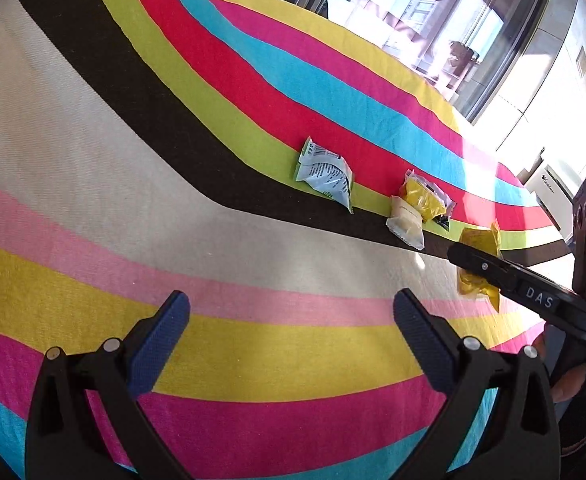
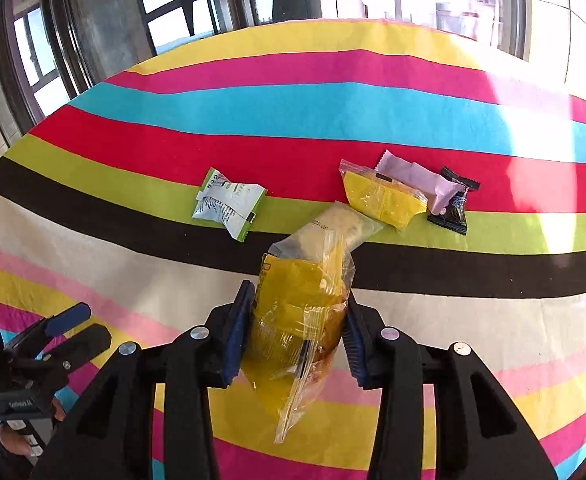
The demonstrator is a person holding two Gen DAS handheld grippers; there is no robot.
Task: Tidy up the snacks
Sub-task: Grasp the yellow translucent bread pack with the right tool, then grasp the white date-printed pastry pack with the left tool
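Note:
My right gripper (image 2: 297, 312) is shut on a yellow snack packet (image 2: 297, 308) and holds it above the striped tablecloth (image 2: 293, 92); it also shows in the left wrist view (image 1: 479, 240). My left gripper (image 1: 291, 316) is open and empty over the cloth, and shows at the lower left of the right wrist view (image 2: 81, 326). On the green stripe lie a green-and-white packet (image 2: 229, 202), a pale packet (image 2: 341, 224), a second yellow packet (image 2: 381, 198), a pink packet (image 2: 425, 180) and a black packet (image 2: 451, 210).
The striped cloth (image 1: 93, 160) covers the whole table. Windows (image 2: 173, 0) and bright glare lie beyond the far edge. A white box (image 1: 549, 188) stands past the table's right side.

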